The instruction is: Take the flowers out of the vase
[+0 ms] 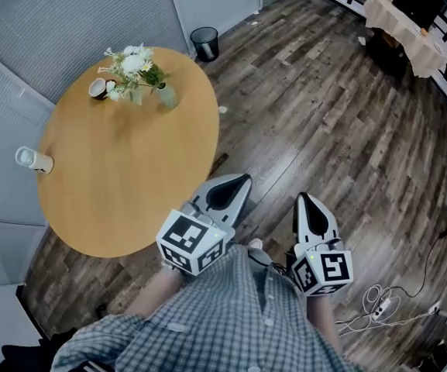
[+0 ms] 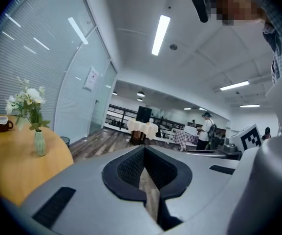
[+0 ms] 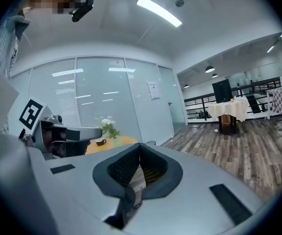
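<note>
White flowers (image 1: 134, 63) with green leaves stand in a small pale green vase (image 1: 166, 96) at the far side of a round wooden table (image 1: 130, 169). The left gripper view shows the flowers (image 2: 26, 99) and vase (image 2: 39, 143) far off to the left; in the right gripper view the flowers (image 3: 107, 125) are small and distant. My left gripper (image 1: 241, 179) hangs shut and empty over the floor near the table's near edge. My right gripper (image 1: 304, 198) is beside it, also shut and empty. Both are well away from the vase.
A brown cup (image 1: 98, 88) stands left of the flowers, and a pale cup (image 1: 31, 159) sits near the table's left edge. A black bin (image 1: 204, 42) stands on the wood floor behind the table. A cloth-covered table (image 1: 405, 33) is at the far right. Cables (image 1: 382, 304) lie on the floor.
</note>
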A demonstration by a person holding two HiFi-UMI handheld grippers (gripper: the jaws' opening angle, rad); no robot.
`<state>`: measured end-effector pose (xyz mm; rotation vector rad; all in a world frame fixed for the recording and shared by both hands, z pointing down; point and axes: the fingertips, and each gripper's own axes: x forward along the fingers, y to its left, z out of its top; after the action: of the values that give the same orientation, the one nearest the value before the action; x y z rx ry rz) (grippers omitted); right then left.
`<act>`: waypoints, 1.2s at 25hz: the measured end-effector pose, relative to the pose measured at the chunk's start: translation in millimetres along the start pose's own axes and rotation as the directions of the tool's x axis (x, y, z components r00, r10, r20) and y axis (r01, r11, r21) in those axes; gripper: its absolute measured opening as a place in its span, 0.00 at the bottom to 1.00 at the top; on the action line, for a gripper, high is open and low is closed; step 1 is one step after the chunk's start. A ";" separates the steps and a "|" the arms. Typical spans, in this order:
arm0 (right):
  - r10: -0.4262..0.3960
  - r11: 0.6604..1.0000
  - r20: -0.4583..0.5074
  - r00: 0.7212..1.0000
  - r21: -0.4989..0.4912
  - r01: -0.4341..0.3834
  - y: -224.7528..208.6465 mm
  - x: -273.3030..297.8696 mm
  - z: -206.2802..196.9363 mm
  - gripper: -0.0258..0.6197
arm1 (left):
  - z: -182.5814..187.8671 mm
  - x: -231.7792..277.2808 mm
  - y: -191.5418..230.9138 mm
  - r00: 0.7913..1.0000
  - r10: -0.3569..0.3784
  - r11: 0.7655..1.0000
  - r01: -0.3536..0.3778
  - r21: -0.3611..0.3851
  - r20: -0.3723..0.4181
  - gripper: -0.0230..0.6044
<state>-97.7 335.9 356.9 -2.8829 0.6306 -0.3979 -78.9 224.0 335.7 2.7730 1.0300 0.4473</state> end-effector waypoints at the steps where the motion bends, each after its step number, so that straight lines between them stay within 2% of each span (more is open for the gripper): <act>1: 0.019 1.000 0.001 1.000 -0.006 -0.019 -5.6 1.4 2.3 0.05 | 0.6 3.3 0.3 1.000 0.027 1.000 -0.027 0.001 0.006 0.05; 5: 0.073 0.997 -0.009 0.997 -0.012 -0.074 -26.1 0.4 2.8 0.05 | 0.5 8.7 -0.4 0.993 0.120 0.993 -0.120 0.001 0.023 0.05; 8: 0.077 0.997 -0.004 0.997 -0.005 -0.077 -39.6 6.6 4.5 0.05 | 3.8 4.5 7.2 0.983 0.176 0.984 -0.177 -0.002 0.043 0.05; 11: 0.085 0.996 0.015 0.996 0.023 -0.085 -46.5 6.1 7.3 0.05 | 5.4 -1.6 10.4 0.975 0.218 0.976 -0.219 0.012 0.046 0.05; 14: 0.101 0.995 0.017 0.995 -0.005 -0.101 -48.7 0.1 7.2 0.05 | 9.0 -1.1 10.7 0.968 0.246 0.969 -0.247 0.019 0.053 0.05; 22: 0.052 0.998 0.030 0.998 0.034 -0.053 -70.9 -1.1 1.1 0.05 | 16.6 29.5 3.7 0.981 0.189 0.980 -0.191 0.061 0.048 0.05; 27: 0.067 0.997 0.023 0.997 -0.046 -0.066 -71.5 15.5 7.4 0.05 | 22.7 55.6 11.6 0.988 0.150 0.987 -0.152 0.056 0.043 0.05; 30: 0.074 0.996 0.006 0.997 -0.058 -0.074 -74.3 32.3 7.6 0.05 | 24.5 70.4 19.2 0.990 0.140 0.988 -0.142 0.056 0.036 0.05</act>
<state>-38.6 389.5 372.8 -2.9032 0.7574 -0.3630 -8.5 254.9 333.0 2.9070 0.8572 0.3955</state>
